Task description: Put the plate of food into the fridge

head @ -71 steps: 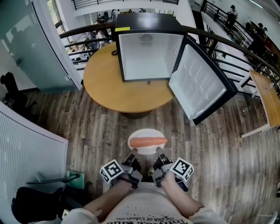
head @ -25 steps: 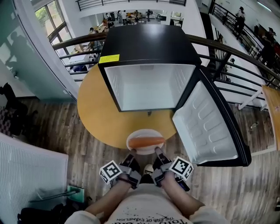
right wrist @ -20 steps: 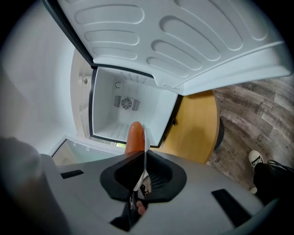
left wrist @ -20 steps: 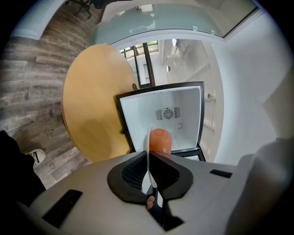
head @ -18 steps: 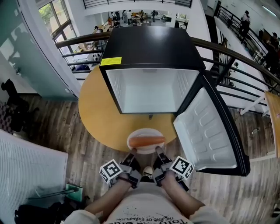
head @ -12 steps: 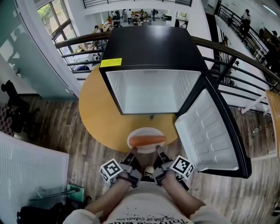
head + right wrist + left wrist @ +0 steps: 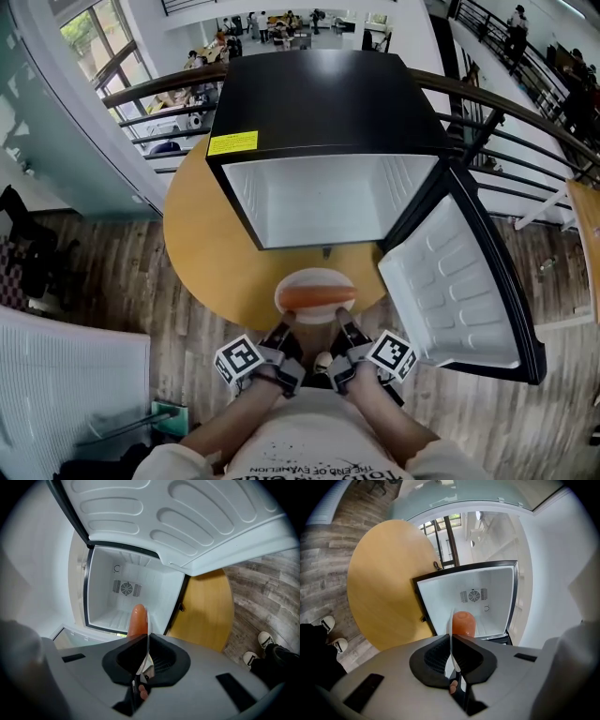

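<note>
Left tongs (image 7: 286, 327) and right tongs (image 7: 340, 325) clamp plate (image 7: 314, 277) with sausage (image 7: 317, 298) just before open fridge (image 7: 323, 199); keep level, slide straight in

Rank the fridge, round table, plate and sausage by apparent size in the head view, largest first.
1. fridge
2. round table, though the fridge hides part of it
3. plate
4. sausage, lying on the plate

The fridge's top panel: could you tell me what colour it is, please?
The fridge top is black; head view shows it best.
</note>
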{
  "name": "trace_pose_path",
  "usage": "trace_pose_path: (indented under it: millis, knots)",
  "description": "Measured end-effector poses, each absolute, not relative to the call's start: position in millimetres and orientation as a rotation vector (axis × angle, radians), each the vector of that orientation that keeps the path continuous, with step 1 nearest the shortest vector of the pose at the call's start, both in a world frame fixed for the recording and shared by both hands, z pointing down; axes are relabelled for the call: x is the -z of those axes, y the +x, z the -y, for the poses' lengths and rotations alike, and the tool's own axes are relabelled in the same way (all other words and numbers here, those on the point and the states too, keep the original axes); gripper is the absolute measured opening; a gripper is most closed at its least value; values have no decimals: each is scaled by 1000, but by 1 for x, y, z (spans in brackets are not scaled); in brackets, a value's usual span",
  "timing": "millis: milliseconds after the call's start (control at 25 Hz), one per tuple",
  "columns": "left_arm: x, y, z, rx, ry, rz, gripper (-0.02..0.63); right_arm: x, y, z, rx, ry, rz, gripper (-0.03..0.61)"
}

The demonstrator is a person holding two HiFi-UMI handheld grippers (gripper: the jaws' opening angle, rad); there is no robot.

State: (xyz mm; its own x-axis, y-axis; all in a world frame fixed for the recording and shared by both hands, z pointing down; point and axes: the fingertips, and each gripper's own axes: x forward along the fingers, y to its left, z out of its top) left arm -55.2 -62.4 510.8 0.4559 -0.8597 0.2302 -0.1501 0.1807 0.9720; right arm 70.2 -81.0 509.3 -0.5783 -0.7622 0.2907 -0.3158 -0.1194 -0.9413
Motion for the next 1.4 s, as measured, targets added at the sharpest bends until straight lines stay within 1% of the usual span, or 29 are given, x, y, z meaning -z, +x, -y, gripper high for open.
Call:
trace_pose_path:
  millis: [480,1400]
  knots:
    - [-519,-60,122,654,1356,982,32,-521,66,135,1702,-1218,-1781,37]
    - [-572,-73,221,687,1281,993,32,-566,55,238,1663,-1294,-1764,37]
